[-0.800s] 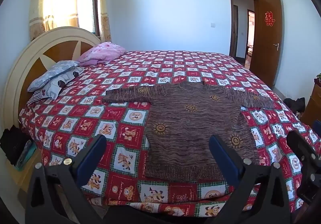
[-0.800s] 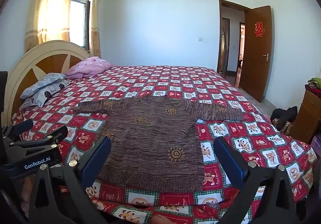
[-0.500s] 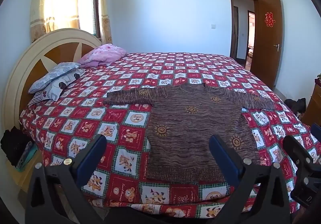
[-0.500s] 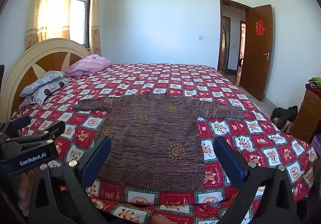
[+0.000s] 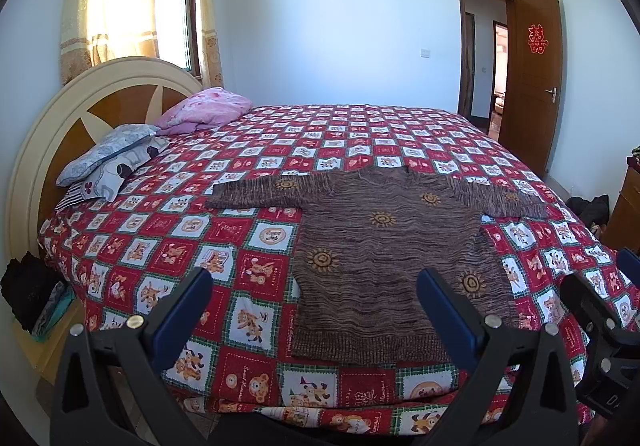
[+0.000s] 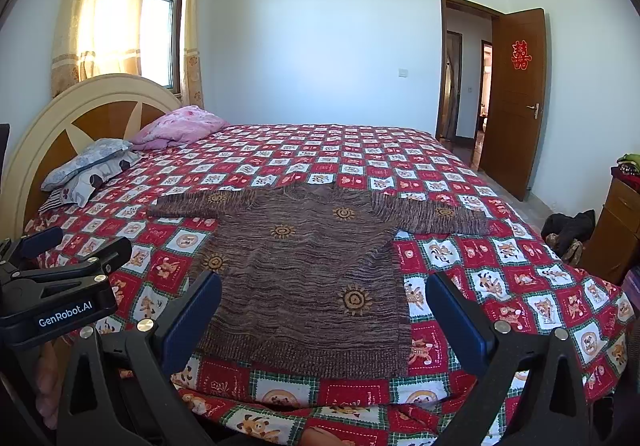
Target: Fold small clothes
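Observation:
A brown knitted sweater (image 5: pixel 384 246) with orange sun motifs lies flat on the bed, sleeves spread left and right, hem toward me. It also shows in the right wrist view (image 6: pixel 304 278). My left gripper (image 5: pixel 314 286) is open and empty, held above the bed's near edge, left of the sweater's hem. My right gripper (image 6: pixel 324 290) is open and empty, above the hem. The left gripper's body shows at the left edge of the right wrist view (image 6: pixel 60 286). The right gripper's body shows at the right edge of the left wrist view (image 5: pixel 600 310).
The bed carries a red, white and green checked cartoon quilt (image 5: pixel 200 246). Pillows (image 5: pixel 112 162) and a pink bundle (image 5: pixel 204 110) lie by the round headboard (image 5: pixel 60 118) at left. A wooden cabinet (image 6: pixel 616 226) and dark bags (image 6: pixel 568 230) stand at right. An open door (image 6: pixel 516 102) is at the far right.
Both grippers have drifted slightly back and up, so the sweater sits a little lower in both views. Both stay open. The sweater has not moved.

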